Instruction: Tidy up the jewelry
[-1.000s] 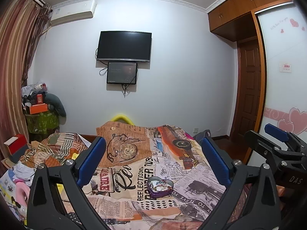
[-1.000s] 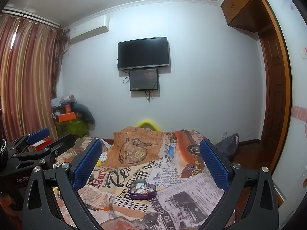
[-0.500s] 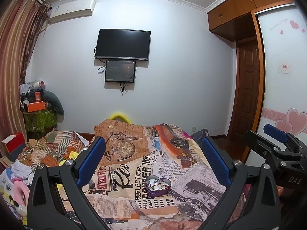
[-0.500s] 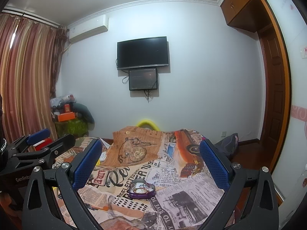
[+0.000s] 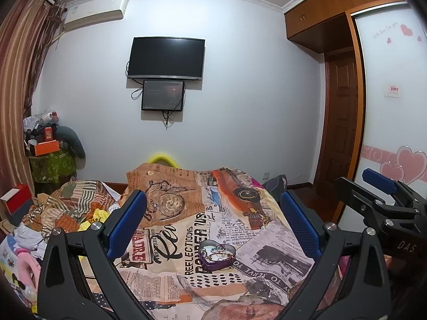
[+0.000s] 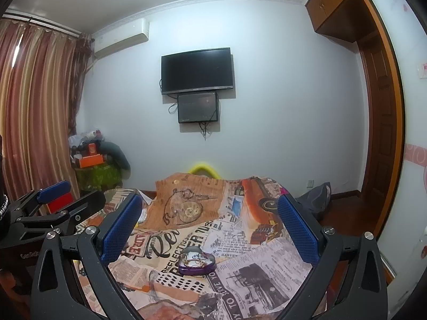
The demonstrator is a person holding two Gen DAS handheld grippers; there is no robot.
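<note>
Jaws of both the left gripper (image 5: 213, 218) and right gripper (image 6: 210, 221) spread wide, empty, above the bed (image 5: 267, 250); heart tin (image 5: 217, 254) of jewelry beneath could tip on soft bedding if nudged.

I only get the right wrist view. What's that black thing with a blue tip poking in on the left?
Observer: That's the left claw. Its own camera shows both fingers spread wide, holding nothing.
Operator: What is hidden behind it?
Observer: A heap of striped cloth and clothes lies there.
Operator: And the pink swirl at my far right edge?
Observer: It runs into big pink hearts on the wardrobe door.
</note>
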